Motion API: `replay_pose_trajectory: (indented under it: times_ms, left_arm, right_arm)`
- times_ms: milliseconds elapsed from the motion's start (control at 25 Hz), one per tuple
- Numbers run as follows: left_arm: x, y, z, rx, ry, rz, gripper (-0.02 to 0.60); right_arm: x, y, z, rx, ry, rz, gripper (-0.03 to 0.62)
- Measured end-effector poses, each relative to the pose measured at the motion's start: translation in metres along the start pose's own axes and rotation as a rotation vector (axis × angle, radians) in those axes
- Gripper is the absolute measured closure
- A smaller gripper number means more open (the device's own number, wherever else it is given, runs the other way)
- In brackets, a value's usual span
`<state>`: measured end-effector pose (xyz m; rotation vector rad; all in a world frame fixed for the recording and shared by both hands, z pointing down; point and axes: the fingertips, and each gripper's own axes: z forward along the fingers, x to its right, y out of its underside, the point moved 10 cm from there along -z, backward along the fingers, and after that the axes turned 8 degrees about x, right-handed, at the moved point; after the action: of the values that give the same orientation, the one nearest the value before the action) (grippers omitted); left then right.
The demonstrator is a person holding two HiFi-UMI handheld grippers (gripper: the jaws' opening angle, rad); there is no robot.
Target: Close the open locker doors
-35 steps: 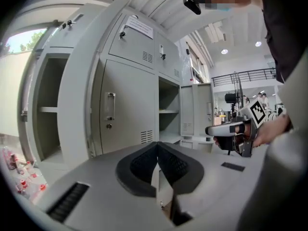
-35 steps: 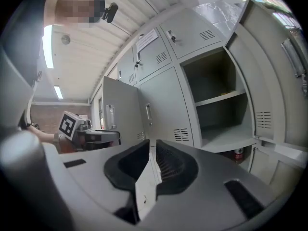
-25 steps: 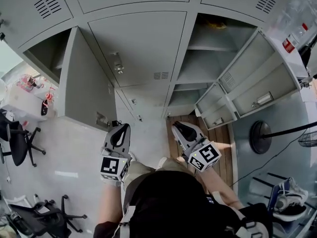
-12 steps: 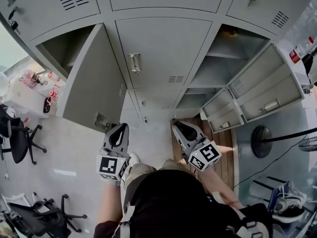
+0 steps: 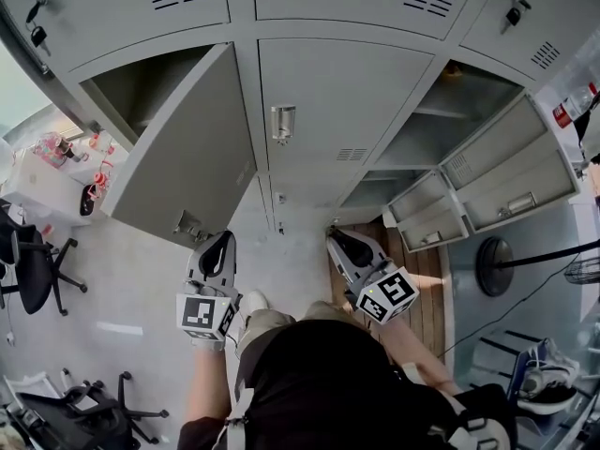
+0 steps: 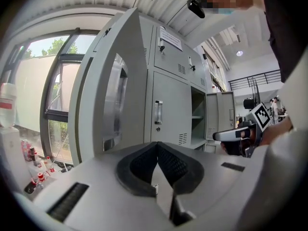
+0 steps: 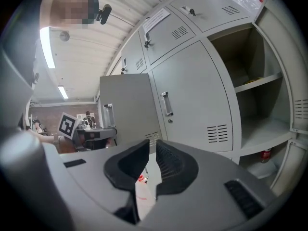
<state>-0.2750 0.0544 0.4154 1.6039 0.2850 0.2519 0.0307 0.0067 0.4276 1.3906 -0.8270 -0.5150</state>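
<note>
Both tools are clenched and carry nothing. Your left tool has its pads meeting at the tip, and your right tool is pressed down to a sliver. That suits this step, I'd judge, since a door wants a push rather than a grasp.

The nearest open door is the left-column door. It is swung out towards you, with its free edge just beyond the left tool. Lay the tool's side flat against the face turned to you, close to the handle (far from the hinge, where a push counts most). Then sweep the door round until it sits flush beside the closed middle door. Keep the tips out of the gap between door and frame.

At the right, an upper door and a smaller lower door also stand open, well apart from your right tool.

The low lockers under the middle door are too foreshortened to tell whether they are latched. Your own body hides the floor nearest you, and the top row is cut off at the frame edge.
</note>
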Motion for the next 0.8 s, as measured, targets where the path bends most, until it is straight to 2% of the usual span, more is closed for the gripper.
replay_pose_trajectory:
  times_ms: [800]
  left_arm:
    - [-0.105, 0.000, 0.011, 0.025, 0.030, -0.005, 0.572]
  right_arm:
    - [-0.038, 0.008, 0.081, 0.000, 0.050, -0.029, 0.540]
